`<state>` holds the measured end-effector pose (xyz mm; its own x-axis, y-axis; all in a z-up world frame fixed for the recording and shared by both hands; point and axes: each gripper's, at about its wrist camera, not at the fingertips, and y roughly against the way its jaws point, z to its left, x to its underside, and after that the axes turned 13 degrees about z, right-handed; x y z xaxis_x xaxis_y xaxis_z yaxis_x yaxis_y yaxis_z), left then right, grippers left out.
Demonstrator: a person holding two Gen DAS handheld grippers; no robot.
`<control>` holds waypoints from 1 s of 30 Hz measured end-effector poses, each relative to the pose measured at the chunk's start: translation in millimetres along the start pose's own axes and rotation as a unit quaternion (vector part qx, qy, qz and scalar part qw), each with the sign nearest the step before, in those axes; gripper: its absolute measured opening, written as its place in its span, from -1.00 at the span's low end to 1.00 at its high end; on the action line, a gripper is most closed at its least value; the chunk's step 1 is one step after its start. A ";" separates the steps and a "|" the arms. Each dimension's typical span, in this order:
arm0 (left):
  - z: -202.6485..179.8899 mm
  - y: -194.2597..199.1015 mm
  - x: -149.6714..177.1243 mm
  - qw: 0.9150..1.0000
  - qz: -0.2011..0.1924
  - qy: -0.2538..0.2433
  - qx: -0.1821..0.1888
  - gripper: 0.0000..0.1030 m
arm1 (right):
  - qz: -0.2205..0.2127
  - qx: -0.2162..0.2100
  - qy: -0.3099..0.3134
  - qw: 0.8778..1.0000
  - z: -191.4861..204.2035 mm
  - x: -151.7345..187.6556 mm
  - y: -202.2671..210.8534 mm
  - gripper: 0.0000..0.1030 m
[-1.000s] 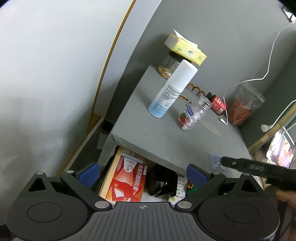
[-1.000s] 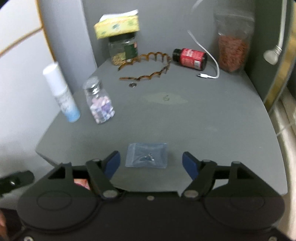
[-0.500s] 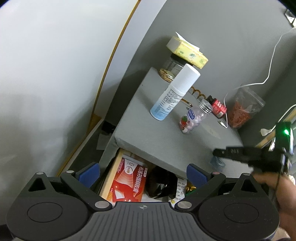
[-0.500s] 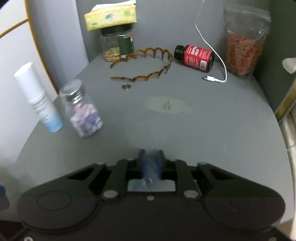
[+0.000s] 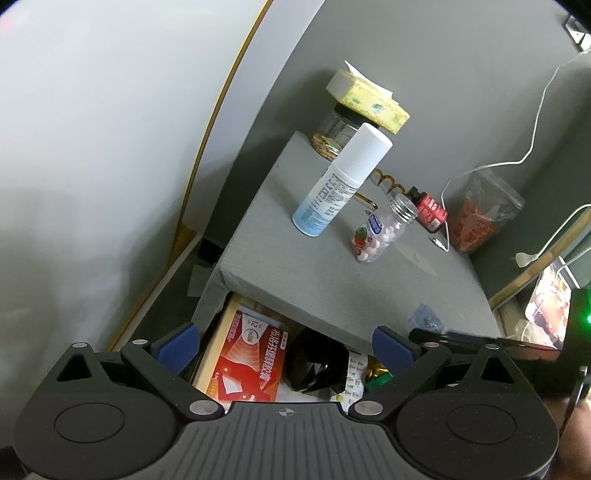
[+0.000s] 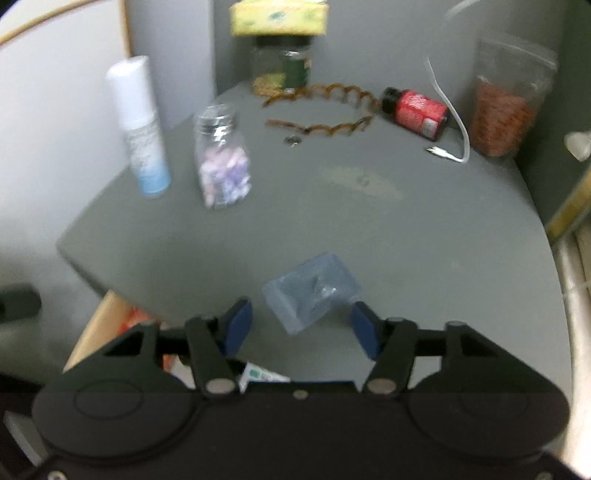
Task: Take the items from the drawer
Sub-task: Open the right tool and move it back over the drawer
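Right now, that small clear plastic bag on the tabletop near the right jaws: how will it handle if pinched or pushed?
The small clear bag looks like thin film, so it is probably floppy and may crumple in a pinch. It holds only a few tiny dark bits, so it is likely very light. On the smooth grey tabletop it would probably slide rather than roll.

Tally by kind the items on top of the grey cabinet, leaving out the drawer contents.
Bottles and jars: 4 (white spray bottle, clear candy bottle, red supplement bottle, glass jar)
Bags: 2 (small clear blue bag, pouch of red contents)
Yellow tissue pack: 1
Brown wavy headband: 1
White cable: 1
Coin-like disc: 1
Total: 10
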<state>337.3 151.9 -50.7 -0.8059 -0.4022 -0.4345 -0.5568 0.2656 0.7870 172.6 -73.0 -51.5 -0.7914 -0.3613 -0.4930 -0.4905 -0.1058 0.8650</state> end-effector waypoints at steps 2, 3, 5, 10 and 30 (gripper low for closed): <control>1.3 0.3 -0.5 1.000 -0.001 0.003 0.000 0.92 | -0.002 -0.006 -0.008 1.000 -5.6 -7.9 -3.7 -0.21; 1.9 0.5 -0.7 1.000 -0.001 0.005 -0.001 0.92 | -0.001 -0.007 -0.013 1.000 -9.1 -13.7 -6.0 -0.26; 1.9 0.2 -1.1 1.000 -0.001 0.006 0.000 0.92 | 0.001 -0.009 -0.022 1.000 -15.3 -23.7 -9.9 -0.28; -1.2 -1.5 -2.1 1.000 0.002 -0.002 -0.002 0.92 | 0.005 -0.013 -0.022 1.000 -20.3 -44.7 -19.2 -0.29; -24.1 -7.5 26.1 0.998 -0.002 -0.065 -0.009 0.92 | 0.036 -0.032 0.086 0.995 -39.6 100.7 70.2 0.63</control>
<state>325.2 118.3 -57.4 -0.8237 -0.2865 -0.4894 -0.5572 0.2486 0.7923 72.9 -153.4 -36.7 -0.7466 -0.5231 -0.4111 -0.4059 -0.1315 0.9044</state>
